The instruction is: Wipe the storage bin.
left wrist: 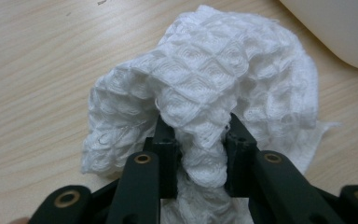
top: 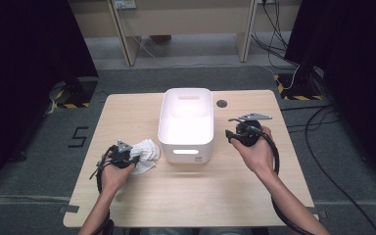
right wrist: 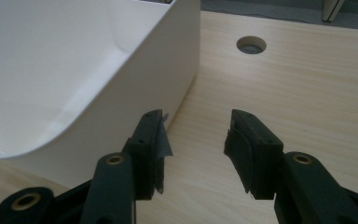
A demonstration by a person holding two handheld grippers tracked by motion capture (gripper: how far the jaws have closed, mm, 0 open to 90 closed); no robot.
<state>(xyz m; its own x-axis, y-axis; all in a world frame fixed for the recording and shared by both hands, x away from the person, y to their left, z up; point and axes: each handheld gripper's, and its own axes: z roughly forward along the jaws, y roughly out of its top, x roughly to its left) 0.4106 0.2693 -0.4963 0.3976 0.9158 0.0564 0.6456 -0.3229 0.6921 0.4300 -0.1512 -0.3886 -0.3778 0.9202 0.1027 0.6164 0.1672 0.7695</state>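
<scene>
So far, the job looks only just begun. The left gripper point(left wrist: 193, 140) pinches a bunched fold of the white cloth point(left wrist: 205, 88), and the cloth lies on the table point(top: 186, 196), just beside the white bin point(top: 186, 123), at about 8 o'clock from it. The right gripper point(right wrist: 196, 140) has its jaws spread with nothing between them, at about 3 o'clock from the bin. The bin looks empty. I think lifting the cloth and dropping it into the bin is left to do.

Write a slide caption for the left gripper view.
Left gripper jaws pinching a fold of white waffle-weave cloth on the wooden table.
</scene>
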